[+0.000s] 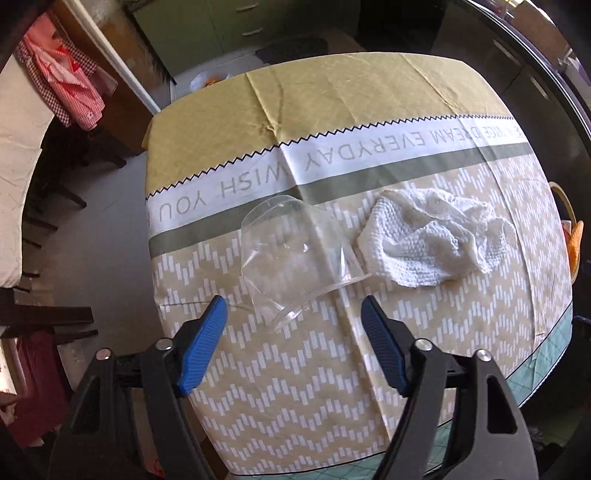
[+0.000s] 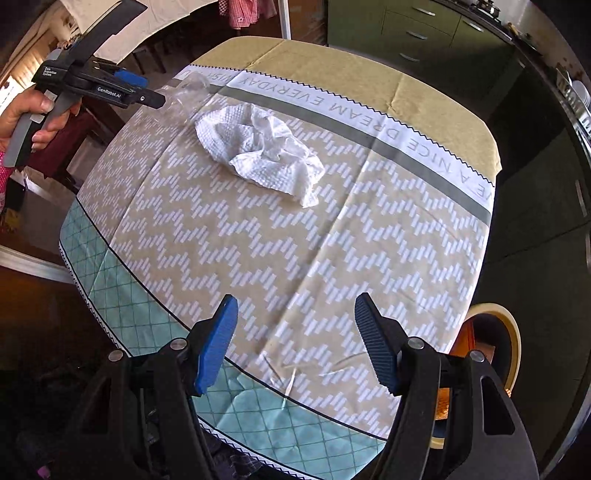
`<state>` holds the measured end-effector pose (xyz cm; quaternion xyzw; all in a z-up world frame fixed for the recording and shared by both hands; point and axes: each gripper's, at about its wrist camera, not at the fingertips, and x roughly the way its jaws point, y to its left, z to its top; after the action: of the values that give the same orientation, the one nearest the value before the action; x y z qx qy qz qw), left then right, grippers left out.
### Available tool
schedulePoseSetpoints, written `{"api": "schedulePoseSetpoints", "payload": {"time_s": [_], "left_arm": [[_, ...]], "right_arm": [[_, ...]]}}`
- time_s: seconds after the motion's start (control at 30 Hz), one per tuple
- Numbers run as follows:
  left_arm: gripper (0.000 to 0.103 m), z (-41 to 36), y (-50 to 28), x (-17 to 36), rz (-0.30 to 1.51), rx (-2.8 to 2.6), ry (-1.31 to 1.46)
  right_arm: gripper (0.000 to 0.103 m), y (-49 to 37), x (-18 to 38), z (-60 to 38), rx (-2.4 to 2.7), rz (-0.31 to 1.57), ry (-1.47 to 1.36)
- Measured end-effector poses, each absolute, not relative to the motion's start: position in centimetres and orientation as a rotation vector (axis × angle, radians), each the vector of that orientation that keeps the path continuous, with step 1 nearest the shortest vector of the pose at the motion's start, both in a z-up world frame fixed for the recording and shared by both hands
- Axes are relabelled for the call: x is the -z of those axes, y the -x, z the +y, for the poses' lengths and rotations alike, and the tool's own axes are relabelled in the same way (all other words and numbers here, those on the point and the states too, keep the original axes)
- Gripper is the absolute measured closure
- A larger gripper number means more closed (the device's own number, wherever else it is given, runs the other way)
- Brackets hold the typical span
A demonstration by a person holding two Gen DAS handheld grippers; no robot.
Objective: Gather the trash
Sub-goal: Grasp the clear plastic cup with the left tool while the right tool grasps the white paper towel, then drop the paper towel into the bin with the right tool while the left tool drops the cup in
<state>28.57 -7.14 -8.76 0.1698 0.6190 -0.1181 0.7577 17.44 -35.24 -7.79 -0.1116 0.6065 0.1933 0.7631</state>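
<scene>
A clear plastic cup (image 1: pixel 291 254) lies on its side on the patterned tablecloth (image 1: pixel 295 387), its mouth toward my left gripper (image 1: pixel 293 314). That gripper is open, its blue pads just short of the cup's rim. A crumpled white paper towel (image 1: pixel 432 240) lies to the cup's right. In the right wrist view the towel (image 2: pixel 258 151) lies mid-table and the cup (image 2: pixel 184 96) is at the far left, by the left gripper (image 2: pixel 147 92). My right gripper (image 2: pixel 295 314) is open and empty above the near side of the table.
A round bin with a cream rim (image 2: pixel 495 354) stands below the table's right edge; it also shows in the left wrist view (image 1: pixel 569 236). Green cabinets (image 2: pixel 424 33) stand behind. Dark chairs (image 1: pixel 55 206) and hanging red checked clothes (image 1: pixel 70 77) are at the left.
</scene>
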Motion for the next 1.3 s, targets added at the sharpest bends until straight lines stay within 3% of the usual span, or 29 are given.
{"api": "schedulePoseSetpoints", "payload": {"time_s": [0.1, 0.23, 0.37, 0.6, 0.83, 1.1, 1.13, 1.17, 1.2, 1.23, 1.3], "left_arm": [[0.065, -7.7, -28.5, 9.9, 1.356, 0.26, -0.425], [0.071, -8.3, -28.3, 11.0, 1.323, 0.248, -0.526], [0.098, -8.4, -28.1, 10.5, 1.277, 0.281, -0.527], [0.098, -8.6, -26.7, 8.3, 1.207, 0.296, -0.484], [0.098, -9.0, -23.5, 4.7, 1.156, 0.309, -0.488], [0.098, -8.6, -19.9, 1.2, 1.108, 0.32, -0.499], [0.098, -8.6, -19.6, 0.9, 1.103, 0.323, -0.5], [0.098, -8.6, -19.4, 0.6, 1.099, 0.325, -0.5], [0.098, -8.6, -19.2, 0.4, 1.096, 0.329, -0.497], [0.098, -8.7, -18.9, 0.2, 1.095, 0.334, -0.495], [0.098, -9.1, -18.6, 0.1, 1.094, 0.342, -0.494]], "right_arm": [[0.037, -18.2, 8.1, -34.5, -0.43, 1.323, 0.246], [0.037, -18.5, 8.3, -33.5, -0.454, 1.325, 0.251], [0.037, -18.7, 8.7, -32.7, -0.454, 1.329, 0.276], [0.037, -22.5, 8.6, -31.9, -0.443, 1.297, 0.209], [0.037, -29.1, 11.8, -32.1, -0.443, 1.389, -0.01], [0.038, -30.8, 15.0, -31.0, -0.415, 1.452, -0.025], [0.041, -30.7, 15.3, -31.0, -0.412, 1.453, -0.024], [0.056, -30.7, 15.5, -30.9, -0.416, 1.456, -0.031], [0.083, -30.6, 15.8, -30.9, -0.421, 1.465, -0.044], [0.094, -30.6, 16.1, -30.9, -0.423, 1.471, -0.048], [0.098, -30.0, 15.8, -31.1, -0.411, 1.445, -0.025]]}}
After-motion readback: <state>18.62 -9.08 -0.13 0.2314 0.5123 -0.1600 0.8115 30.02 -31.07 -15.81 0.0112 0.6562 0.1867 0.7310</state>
